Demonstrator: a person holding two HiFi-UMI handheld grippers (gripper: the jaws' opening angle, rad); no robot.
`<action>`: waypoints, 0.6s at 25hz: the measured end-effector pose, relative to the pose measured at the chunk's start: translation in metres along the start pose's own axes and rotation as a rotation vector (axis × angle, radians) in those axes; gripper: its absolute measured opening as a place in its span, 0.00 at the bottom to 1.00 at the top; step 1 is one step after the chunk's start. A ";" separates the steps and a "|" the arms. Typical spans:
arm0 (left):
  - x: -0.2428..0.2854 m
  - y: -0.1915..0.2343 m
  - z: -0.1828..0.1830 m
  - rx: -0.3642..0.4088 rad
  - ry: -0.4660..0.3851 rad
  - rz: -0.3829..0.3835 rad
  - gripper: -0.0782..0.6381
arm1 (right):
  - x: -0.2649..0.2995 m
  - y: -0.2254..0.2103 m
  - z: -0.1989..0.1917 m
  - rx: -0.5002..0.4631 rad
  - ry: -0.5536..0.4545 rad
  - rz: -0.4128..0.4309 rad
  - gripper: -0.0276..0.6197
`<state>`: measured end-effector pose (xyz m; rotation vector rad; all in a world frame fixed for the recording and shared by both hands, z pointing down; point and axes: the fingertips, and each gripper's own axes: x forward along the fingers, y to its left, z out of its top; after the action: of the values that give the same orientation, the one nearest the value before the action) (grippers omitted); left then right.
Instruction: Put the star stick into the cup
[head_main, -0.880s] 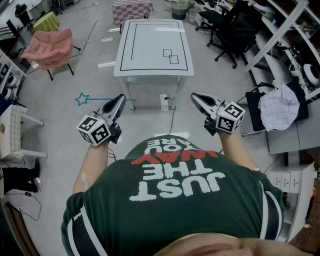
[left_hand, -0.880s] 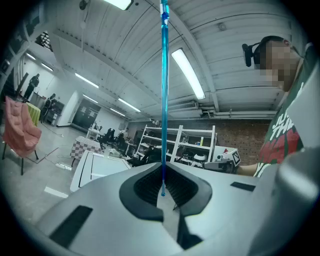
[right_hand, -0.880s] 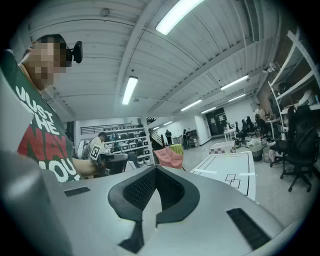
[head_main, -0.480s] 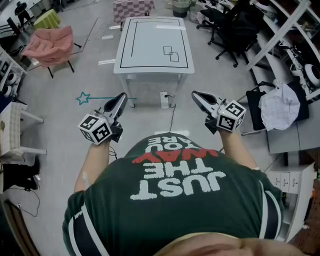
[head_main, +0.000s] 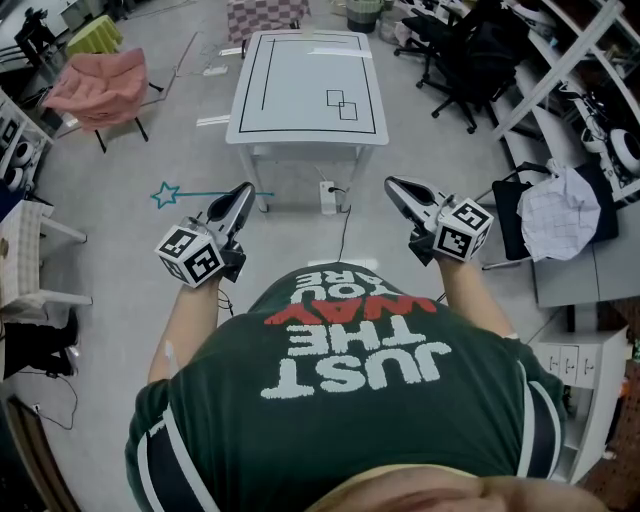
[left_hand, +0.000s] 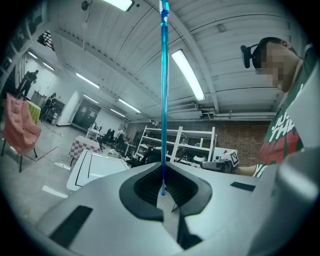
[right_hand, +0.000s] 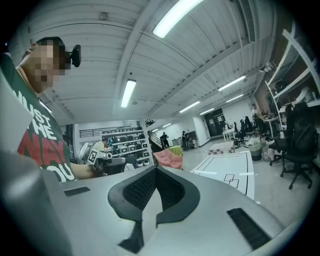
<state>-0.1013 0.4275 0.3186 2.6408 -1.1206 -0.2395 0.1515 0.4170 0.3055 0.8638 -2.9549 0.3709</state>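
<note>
The left tongs (head_main: 243, 192) clamp the blue star stick (head_main: 196, 194) crosswise. The right tongs (head_main: 392, 186) are closed together and empty.

Left hand-held gripper (head_main: 241, 192) holds star stick (head_main: 195, 194) sideways; white table (head_main: 300, 75) ahead.

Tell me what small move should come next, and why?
Probably walk toward the white table without loosening the grip. The left gripper is shut on the star stick, with bare floor between it and the table, and no cup shows in any view, so the cup must first be found.
</note>
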 end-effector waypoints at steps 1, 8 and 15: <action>0.001 0.000 -0.001 -0.001 0.001 0.000 0.13 | -0.001 -0.002 0.000 0.001 0.000 -0.001 0.09; 0.012 -0.008 -0.003 0.002 -0.001 0.003 0.13 | -0.008 -0.008 0.000 -0.004 -0.003 0.009 0.09; 0.034 -0.034 -0.006 0.015 -0.014 0.008 0.13 | -0.029 -0.017 0.005 -0.017 -0.004 0.035 0.09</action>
<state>-0.0531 0.4261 0.3125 2.6505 -1.1419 -0.2492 0.1854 0.4168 0.3016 0.8131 -2.9760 0.3452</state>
